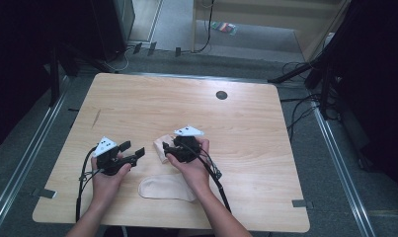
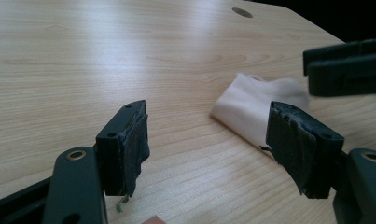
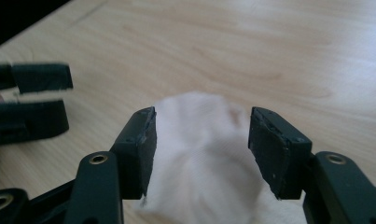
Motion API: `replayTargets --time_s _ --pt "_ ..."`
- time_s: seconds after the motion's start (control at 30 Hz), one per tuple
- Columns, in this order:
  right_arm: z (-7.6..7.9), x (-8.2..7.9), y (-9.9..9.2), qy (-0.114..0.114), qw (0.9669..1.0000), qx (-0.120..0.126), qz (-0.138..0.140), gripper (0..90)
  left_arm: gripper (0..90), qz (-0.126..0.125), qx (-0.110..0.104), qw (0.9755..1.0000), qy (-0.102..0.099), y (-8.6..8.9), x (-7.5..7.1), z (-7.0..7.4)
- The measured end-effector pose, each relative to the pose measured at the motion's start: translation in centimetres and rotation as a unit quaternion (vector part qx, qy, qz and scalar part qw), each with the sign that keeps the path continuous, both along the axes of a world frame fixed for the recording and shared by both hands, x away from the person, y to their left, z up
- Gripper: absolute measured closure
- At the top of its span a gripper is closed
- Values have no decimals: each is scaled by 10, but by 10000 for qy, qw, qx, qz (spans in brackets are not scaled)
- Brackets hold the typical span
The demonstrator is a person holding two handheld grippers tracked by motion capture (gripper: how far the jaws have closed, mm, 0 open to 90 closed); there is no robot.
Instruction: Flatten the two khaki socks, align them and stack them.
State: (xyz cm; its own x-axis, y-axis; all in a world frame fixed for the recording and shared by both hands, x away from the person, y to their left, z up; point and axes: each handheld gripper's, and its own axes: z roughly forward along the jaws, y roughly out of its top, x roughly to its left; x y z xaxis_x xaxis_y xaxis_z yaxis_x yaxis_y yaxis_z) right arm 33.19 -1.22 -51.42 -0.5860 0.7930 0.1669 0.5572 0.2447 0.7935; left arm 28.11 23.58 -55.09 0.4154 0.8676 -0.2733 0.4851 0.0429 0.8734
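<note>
On the pale wooden table [image 1: 246,128] lie two flesh-coloured pieces of cloth. One, a bunched, folded cloth [image 1: 162,147], sits near the middle of the table, just under the front of the right gripper [image 1: 171,148]. The other, a flat oval piece [image 1: 166,187], lies nearer the person's edge, between the two forearms.

In the right gripper view the right gripper [image 3: 199,140] has its jaws standing wide apart, one on each side of the bunched cloth [image 3: 199,154]; the cloth rises between the pads [image 3: 146,149], close to both, but the pads have not closed on it, and whether they brush its sides cannot be told. The left gripper appears at the left edge of that view as two dark bars.

The left gripper [image 1: 132,150] is held a little to the left of the cloth, over bare wood. In its own view the left gripper [image 2: 206,149] stands wide open with nothing between the pads [image 2: 136,151] (their lining looks worn and frayed at the edges). The bunched cloth [image 2: 251,107] lies beyond its right-hand jaw.

A dark round hole [image 1: 221,95] sits near the table's far edge. White three-cornered plates top both grippers; the left one carries small dark dots. No brand, label or readable writing can be made out on the cloth, the grippers or the table.
</note>
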Motion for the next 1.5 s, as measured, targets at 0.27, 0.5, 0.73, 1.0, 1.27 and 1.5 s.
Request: replayTargets --time_s 0.27,0.5,0.73,1.0,1.27,1.5 --pt "12 13 -30 -162 9989 86 -432 612 308 19 22 10000 30 -1 1 0" --pt "-15 20 -12 244 9986 -473 -49 492 312 -11 59 10000 53 -1 2 0" --pt "-21 17 -5 204 9973 -698 -127 778 315 2 9 10000 51 -1 2 0" --pt "0 13 -7 219 9992 -291 -146 863 281 -149 271 9994 135 -8 4 1" --pt "37 7 13 10 10000 -60 47 863 223 -676 560 9960 159 -35 4 9" --pt "62 -1 30 -158 9997 69 183 863 199 -470 738 9933 754 -51 14 0"
